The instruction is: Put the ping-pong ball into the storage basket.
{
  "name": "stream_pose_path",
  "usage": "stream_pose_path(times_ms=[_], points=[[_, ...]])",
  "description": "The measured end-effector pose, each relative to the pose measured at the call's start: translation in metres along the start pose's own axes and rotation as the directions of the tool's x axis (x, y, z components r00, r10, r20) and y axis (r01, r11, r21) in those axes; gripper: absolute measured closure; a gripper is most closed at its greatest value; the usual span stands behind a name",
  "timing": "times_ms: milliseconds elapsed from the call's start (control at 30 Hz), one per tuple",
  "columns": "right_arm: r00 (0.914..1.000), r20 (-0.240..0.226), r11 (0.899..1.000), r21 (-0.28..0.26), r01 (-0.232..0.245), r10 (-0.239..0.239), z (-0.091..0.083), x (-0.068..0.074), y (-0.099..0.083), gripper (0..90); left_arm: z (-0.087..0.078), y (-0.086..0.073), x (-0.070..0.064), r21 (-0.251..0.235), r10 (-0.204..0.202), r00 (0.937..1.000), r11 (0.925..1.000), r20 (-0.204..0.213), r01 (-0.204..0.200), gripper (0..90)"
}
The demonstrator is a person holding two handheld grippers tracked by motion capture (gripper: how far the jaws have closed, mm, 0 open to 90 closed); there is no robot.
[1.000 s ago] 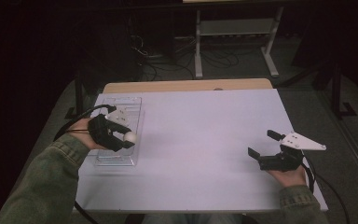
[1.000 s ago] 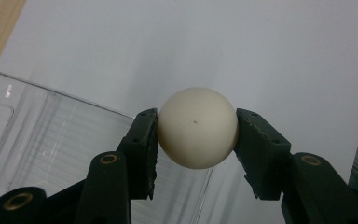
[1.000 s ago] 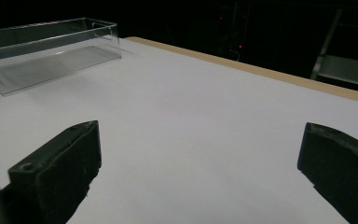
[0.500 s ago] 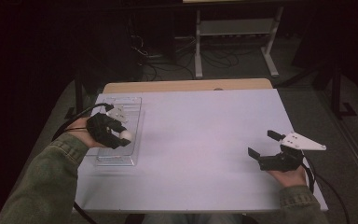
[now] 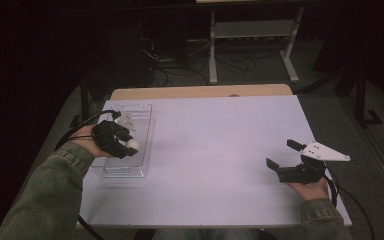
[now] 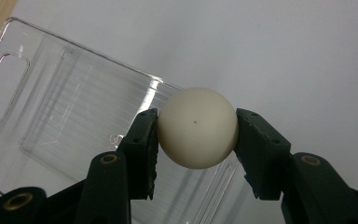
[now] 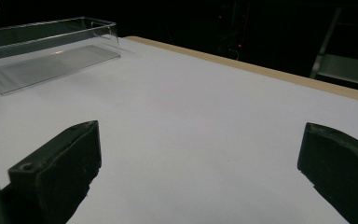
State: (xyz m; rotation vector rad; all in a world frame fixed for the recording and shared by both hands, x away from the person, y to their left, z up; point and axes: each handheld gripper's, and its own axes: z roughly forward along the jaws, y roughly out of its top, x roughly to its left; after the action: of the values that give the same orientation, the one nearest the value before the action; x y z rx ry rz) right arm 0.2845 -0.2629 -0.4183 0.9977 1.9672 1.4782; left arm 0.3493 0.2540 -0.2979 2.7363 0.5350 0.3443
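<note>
White ball (image 5: 132, 144) pinched in left gripper (image 5: 122, 143) above the clear tray (image 5: 130, 169)
High view: right gripper (image 5: 286, 156) well right of tray, spread, empty. Left gripper view: ball (image 6: 197, 127) clamped across its middle over tray (image 6: 37, 116); probably light, smooth, slippery, so best gripped gently at widest girth. Right gripper view: jaws wide apart, tray (image 7: 51, 51) far left

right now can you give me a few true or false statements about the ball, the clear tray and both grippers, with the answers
1. The left gripper grips a white ball between its fingers. True.
2. The ball lies loose on the table. False: it is clamped in the left gripper, above the clear tray.
3. The right gripper is open and holds nothing. True.
4. The clear tray sits at the right side of the table. False: it is at the left side, under the left gripper.
5. The tray has several balls in it. False: it looks empty.
</note>
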Motion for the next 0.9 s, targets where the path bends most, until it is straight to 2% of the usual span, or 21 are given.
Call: stream_pose_path(times_ms=[167,333,700,900], points=[[1.0000,0.000,1.000,0.002,0.001,-0.001,0.000,0.000,0.000,0.0,0.003,-0.001,0.000,0.001,-0.001,1.0000,1.0000,0.004,0.001,50.8],[1.0000,0.000,1.000,0.004,0.000,0.000,0.000,0.000,0.000,0.0,0.011,-0.003,-0.001,0.023,0.008,0.9999,0.9997,0.009,-0.009,50.8],[1.0000,0.002,1.000,0.003,-0.002,0.002,0.000,-0.001,0.000,0.0,0.024,-0.011,0.004,0.026,-0.027,0.9992,0.9993,0.030,0.026,50.8],[1.0000,0.001,1.000,0.005,-0.003,0.003,0.000,-0.001,-0.001,0.0,0.030,-0.014,0.006,0.049,-0.028,0.9985,0.9984,0.047,0.026,50.8]])
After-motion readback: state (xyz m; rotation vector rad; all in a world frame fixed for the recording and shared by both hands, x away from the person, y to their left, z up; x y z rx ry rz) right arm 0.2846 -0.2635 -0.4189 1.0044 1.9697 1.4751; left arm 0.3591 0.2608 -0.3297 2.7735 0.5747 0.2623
